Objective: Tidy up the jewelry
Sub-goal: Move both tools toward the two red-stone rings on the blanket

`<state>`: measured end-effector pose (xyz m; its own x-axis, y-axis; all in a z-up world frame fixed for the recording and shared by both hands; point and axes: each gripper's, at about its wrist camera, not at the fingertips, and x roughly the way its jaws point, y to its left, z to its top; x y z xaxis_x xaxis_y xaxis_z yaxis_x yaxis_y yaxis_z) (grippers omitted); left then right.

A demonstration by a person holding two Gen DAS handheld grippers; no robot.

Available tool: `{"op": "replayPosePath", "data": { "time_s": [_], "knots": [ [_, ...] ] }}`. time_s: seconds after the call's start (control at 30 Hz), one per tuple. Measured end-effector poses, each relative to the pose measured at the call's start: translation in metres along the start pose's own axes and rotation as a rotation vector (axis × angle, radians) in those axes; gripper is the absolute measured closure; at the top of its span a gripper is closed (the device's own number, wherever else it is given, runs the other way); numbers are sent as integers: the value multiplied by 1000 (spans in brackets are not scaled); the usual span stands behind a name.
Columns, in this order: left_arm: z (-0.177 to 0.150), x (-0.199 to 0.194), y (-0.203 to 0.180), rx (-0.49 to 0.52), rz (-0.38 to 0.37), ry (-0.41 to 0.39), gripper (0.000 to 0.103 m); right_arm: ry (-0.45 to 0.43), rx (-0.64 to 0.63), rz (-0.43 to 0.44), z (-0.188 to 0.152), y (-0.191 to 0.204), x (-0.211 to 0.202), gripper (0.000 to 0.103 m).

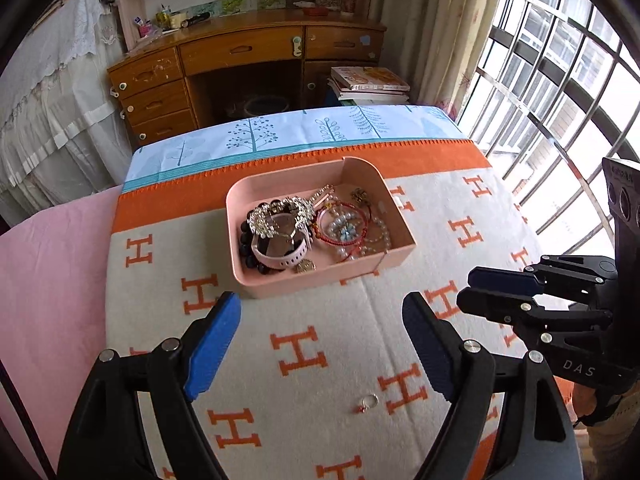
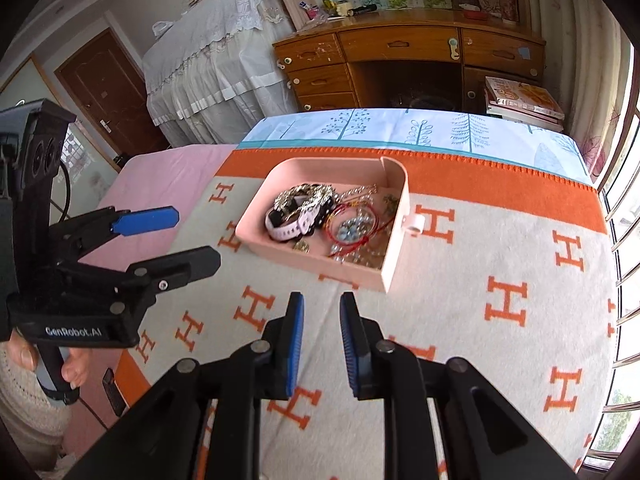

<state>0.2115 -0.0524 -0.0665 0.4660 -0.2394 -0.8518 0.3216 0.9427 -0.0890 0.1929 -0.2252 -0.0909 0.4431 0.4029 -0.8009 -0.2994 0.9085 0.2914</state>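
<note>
A pink tray [image 1: 400, 250] sits on the H-patterned blanket [image 1: 304, 412] and holds a pink watch [image 1: 276, 258], black beads, a rhinestone piece, a red cord bracelet [image 1: 342, 226] and pearls. The tray also shows in the right wrist view [image 2: 390, 268]. A small ring [image 1: 368, 401] with a red bit lies on the blanket between my left fingers. My left gripper [image 1: 322, 344] is open and empty above it. My right gripper [image 2: 322, 344] is partly open and empty, short of the tray; it shows in the left wrist view [image 1: 466, 286].
A wooden desk [image 1: 240, 64] with drawers stands beyond the bed. Stacked books [image 1: 370, 84] lie by the curtain. A barred window [image 1: 560, 100] is on the right. A pink sheet [image 1: 44, 272] lies left of the blanket.
</note>
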Motion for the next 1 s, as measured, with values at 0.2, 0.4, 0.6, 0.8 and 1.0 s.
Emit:
{"op": "replayPosePath", "data": {
  "time_s": [0.2, 0.4, 0.6, 0.8, 1.0],
  "knots": [
    [-51, -14, -11, 61, -38, 15, 21, 37, -64, 52, -58, 22, -11, 78],
    [-99, -7, -15, 96, -54, 33, 21, 115, -224, 118, -115, 40, -2, 78],
    [-133, 19, -15, 113, -96, 86, 21, 179, -364, 176, -152, 48, 13, 78],
    [-146, 35, -17, 124, -112, 110, 21, 203, -498, 206, -166, 54, 22, 78],
    [-148, 41, -24, 174, -98, 109, 21, 188, -650, 194, -174, 66, 27, 78]
  ]
}}
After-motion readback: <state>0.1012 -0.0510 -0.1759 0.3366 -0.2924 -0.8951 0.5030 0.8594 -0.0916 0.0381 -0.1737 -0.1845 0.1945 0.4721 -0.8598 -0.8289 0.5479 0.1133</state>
